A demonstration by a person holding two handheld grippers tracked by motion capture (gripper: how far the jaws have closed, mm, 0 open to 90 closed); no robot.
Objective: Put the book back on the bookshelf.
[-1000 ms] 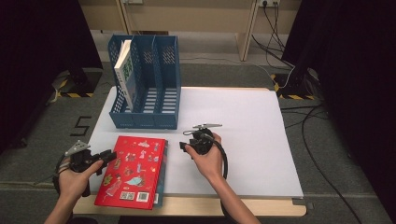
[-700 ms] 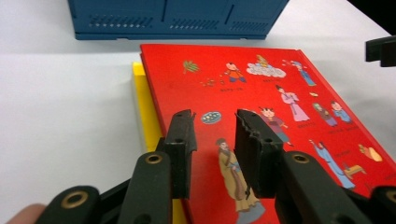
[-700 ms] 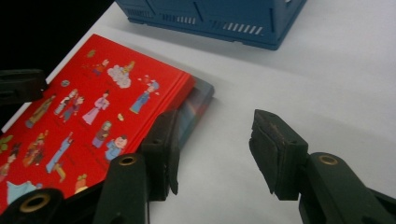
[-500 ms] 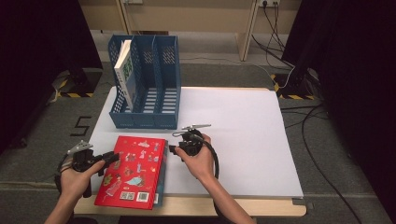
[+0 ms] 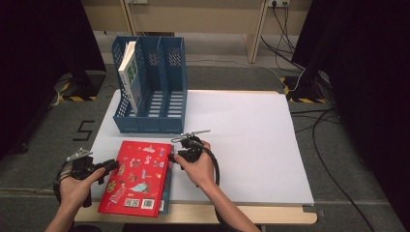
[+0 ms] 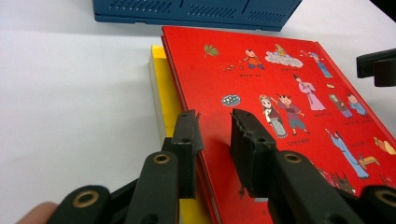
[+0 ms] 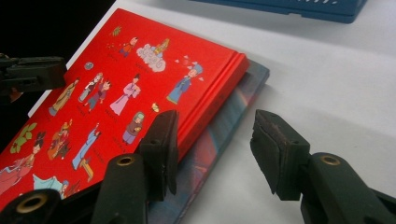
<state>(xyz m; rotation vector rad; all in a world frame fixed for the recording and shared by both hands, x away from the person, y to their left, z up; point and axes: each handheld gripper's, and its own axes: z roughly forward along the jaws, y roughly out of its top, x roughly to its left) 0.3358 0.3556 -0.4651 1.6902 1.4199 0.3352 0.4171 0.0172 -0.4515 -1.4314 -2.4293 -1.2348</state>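
A red picture book (image 5: 138, 176) (image 6: 289, 93) (image 7: 116, 84) lies flat on a second book, whose yellow side (image 6: 161, 88) and bluish edge (image 7: 224, 126) stick out. My left gripper (image 5: 113, 165) (image 6: 215, 116) sits at the red book's left edge. Its jaws have just been closing, one over the yellow book and one over the red cover, with a gap still between them. My right gripper (image 5: 172, 155) (image 7: 215, 119) stands open at the book's right edge, one jaw over the red cover and the other over the table.
A blue three-slot file rack (image 5: 159, 92) stands behind the books, with one book (image 5: 129, 72) upright in its left slot. The white table top (image 5: 241, 140) stretches to the right. The table's front edge runs just below the books.
My right gripper has moved left to the red book's right edge. The left hand has stayed at the book's left edge.
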